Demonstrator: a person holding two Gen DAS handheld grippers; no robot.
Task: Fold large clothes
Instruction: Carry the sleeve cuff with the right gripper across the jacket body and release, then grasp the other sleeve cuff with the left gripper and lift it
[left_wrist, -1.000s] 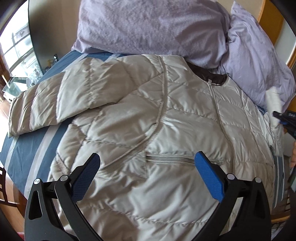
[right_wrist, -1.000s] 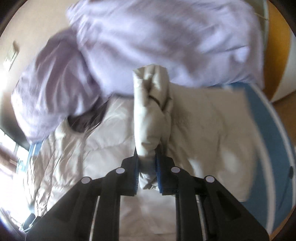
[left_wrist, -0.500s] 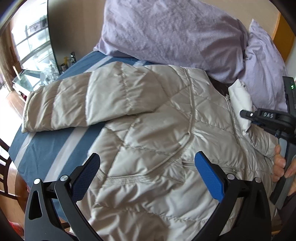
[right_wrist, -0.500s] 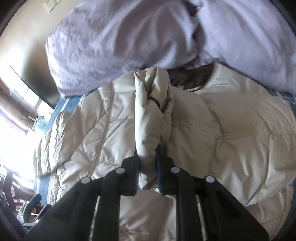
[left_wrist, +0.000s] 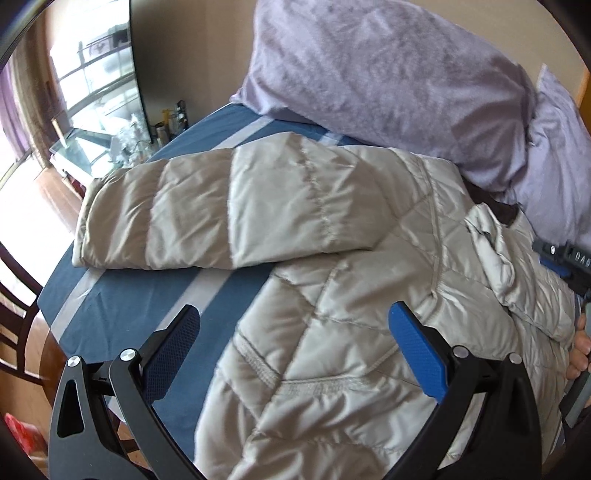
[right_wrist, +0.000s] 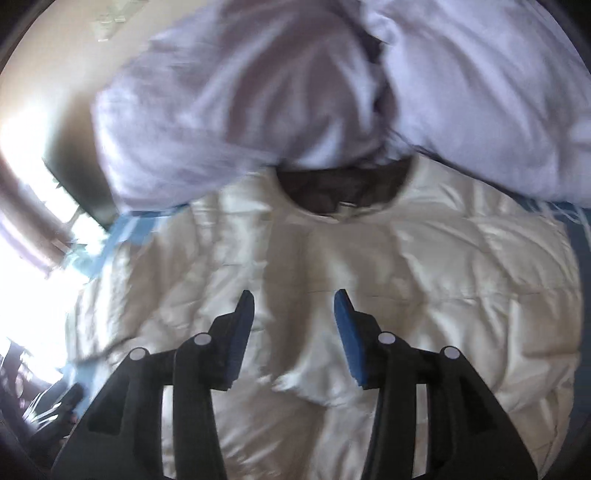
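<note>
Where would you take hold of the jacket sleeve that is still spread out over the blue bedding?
Probably at the cuff end of the sleeve, coming from the window side with the open left gripper. It lies flat, its free edge clear on the bedding.

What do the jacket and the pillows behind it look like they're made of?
Jacket: probably a thin, satiny synthetic shell over soft filling, going by its pale sheen and puffy stitched quilting.
Pillows: matte lilac woven fabric, maybe cotton, with soft creases and no shine.
</note>
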